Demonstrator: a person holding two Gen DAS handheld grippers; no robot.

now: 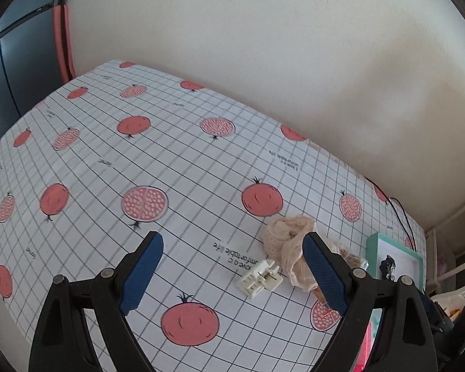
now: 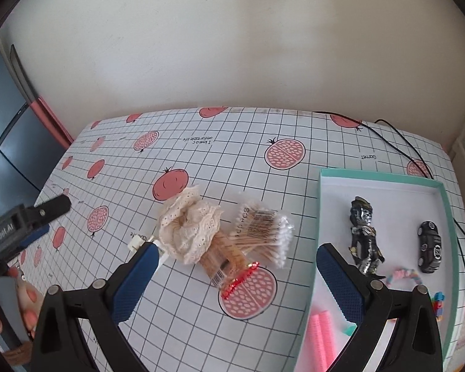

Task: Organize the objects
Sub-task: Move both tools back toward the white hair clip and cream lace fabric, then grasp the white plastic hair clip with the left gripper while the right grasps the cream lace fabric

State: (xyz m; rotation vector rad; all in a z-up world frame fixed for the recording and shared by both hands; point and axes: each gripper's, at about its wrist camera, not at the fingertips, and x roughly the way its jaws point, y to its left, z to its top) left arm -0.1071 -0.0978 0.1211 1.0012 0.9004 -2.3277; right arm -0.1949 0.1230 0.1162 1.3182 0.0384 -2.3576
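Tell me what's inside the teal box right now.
In the teal box: a dark metallic figure, a black toy car, a pastel bead string, pink ridged rollers and a small colourful brick toy. The right tongs cover part of the floor.

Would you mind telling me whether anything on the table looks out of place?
Yes: the lace scrunchie, cotton swabs, toothpick bag and small white plug lie heaped on the tablecloth, outside the teal box.

Scrunchie [image 2: 187, 228] lay on bench [image 2: 201, 155], left of tray [image 2: 384, 175]; cotton swabs [image 2: 263, 232] between them. Figurine [image 2: 364, 238] and toy car [image 2: 430, 246] inside tray.
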